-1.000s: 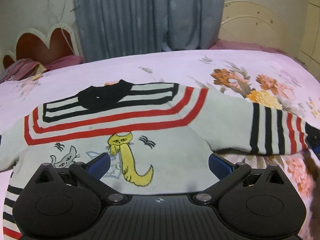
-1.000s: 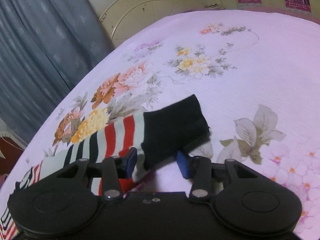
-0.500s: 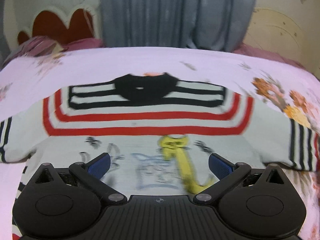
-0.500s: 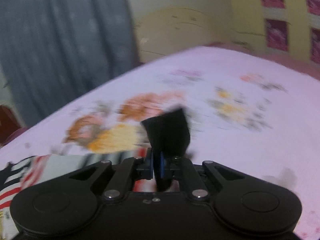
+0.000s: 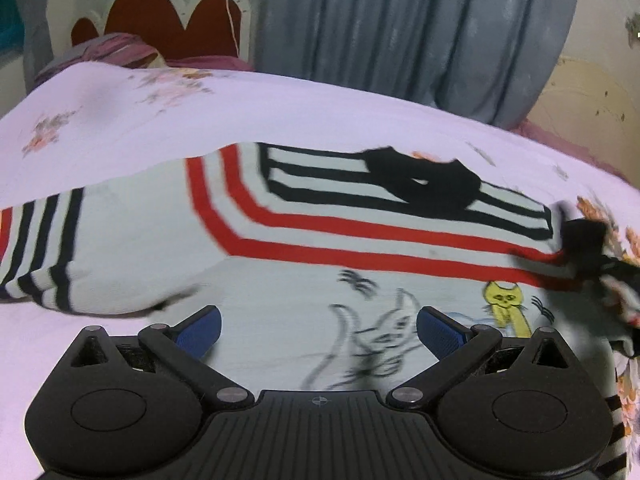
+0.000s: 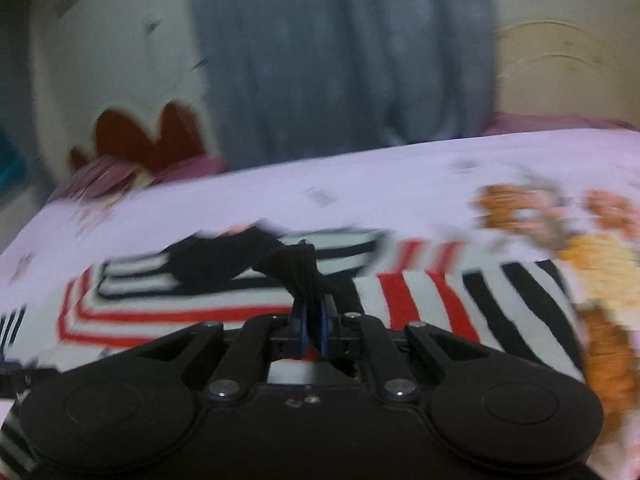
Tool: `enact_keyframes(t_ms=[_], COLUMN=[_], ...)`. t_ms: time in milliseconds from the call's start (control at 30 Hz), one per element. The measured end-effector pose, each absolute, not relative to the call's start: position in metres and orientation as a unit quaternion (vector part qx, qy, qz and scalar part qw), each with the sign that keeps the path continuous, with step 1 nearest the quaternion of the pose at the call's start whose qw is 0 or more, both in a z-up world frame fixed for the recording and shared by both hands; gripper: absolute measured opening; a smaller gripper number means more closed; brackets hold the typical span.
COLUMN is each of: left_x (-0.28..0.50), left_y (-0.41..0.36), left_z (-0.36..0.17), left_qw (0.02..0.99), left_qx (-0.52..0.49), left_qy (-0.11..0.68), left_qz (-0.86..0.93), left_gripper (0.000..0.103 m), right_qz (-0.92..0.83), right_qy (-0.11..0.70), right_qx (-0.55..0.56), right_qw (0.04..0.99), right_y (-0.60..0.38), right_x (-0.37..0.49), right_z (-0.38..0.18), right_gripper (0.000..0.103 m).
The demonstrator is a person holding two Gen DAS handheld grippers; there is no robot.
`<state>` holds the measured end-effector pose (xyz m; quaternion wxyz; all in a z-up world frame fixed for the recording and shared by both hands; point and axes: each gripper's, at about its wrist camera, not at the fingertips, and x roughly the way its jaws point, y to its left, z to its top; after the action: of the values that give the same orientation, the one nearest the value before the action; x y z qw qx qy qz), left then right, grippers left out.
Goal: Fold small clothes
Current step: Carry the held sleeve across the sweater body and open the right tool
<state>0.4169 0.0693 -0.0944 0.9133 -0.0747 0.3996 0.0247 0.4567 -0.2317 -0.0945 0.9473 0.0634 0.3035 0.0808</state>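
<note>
A small white sweater [image 5: 280, 280] with red and black stripes, a black collar [image 5: 424, 184] and cat drawings lies spread on the bed. My left gripper [image 5: 318, 330] is open and empty, low over the sweater's lower front near its left sleeve [image 5: 48, 248]. My right gripper [image 6: 314, 320] is shut on the black cuff [image 6: 298, 268] of the right sleeve [image 6: 480, 304] and holds it lifted over the sweater's chest [image 6: 200, 300]. The held cuff also shows at the right edge of the left wrist view [image 5: 584, 240].
The bed has a pale pink floral sheet [image 5: 160, 120]. A red heart-shaped headboard [image 5: 160, 20] and pillows stand at the far left. A grey curtain [image 5: 420, 32] hangs behind the bed, and a cream cabinet [image 6: 560, 72] stands to the right.
My right gripper closed on the black cuff, lifted it and carried the sleeve left over the sweater. My left gripper stayed open and swung left toward the left sleeve.
</note>
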Motion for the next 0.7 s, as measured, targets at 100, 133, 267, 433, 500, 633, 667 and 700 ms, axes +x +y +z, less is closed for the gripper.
enact_keyframes(t_ms=[100,133,267,433,500,633,667,700], left_x=[0.414,0.414,0.415,0.428,0.437,0.462,0.468,0.475], left_y=[0.088,0.093,0.102,0.092,0.078,0.036,0.027,0.016], left_z=[-0.095,-0.096,-0.098,-0.097,-0.097,-0.109,-0.114,-0.120], left_qw=[0.914,0.914,0.913,0.915,0.913,0.895,0.888,0.881], left_qx=[-0.079,-0.082,-0.091,-0.124,-0.139,-0.169,-0.172,-0.174], left_qy=[0.397,0.396,0.397,0.383,0.379,0.393,0.405,0.418], left_qz=[0.021,0.020,0.006,-0.038,-0.063,-0.125,-0.133,-0.137], left_gripper=[0.103,0.103,0.103,0.103,0.102,0.077,0.063,0.063], right_qz=[0.109,0.117,0.137,0.161,0.157,0.085,0.062,0.038], right_qy=[0.322,0.328,0.362,0.335,0.304,0.280,0.275,0.272], right_qx=[0.047,0.044,0.030,0.042,0.063,0.086,0.091,0.097], right_qw=[0.939,0.937,0.921,0.927,0.937,0.952,0.955,0.957], right_y=[-0.190,-0.181,-0.144,-0.141,-0.157,-0.198,-0.210,-0.224], right_x=[0.465,0.467,0.472,0.455,0.441,0.427,0.424,0.421], right_z=[-0.111,-0.115,-0.141,-0.128,-0.110,-0.089,-0.084,-0.080], right_gripper=[0.007,0.007,0.010,0.043,0.034,0.015,0.014,0.014])
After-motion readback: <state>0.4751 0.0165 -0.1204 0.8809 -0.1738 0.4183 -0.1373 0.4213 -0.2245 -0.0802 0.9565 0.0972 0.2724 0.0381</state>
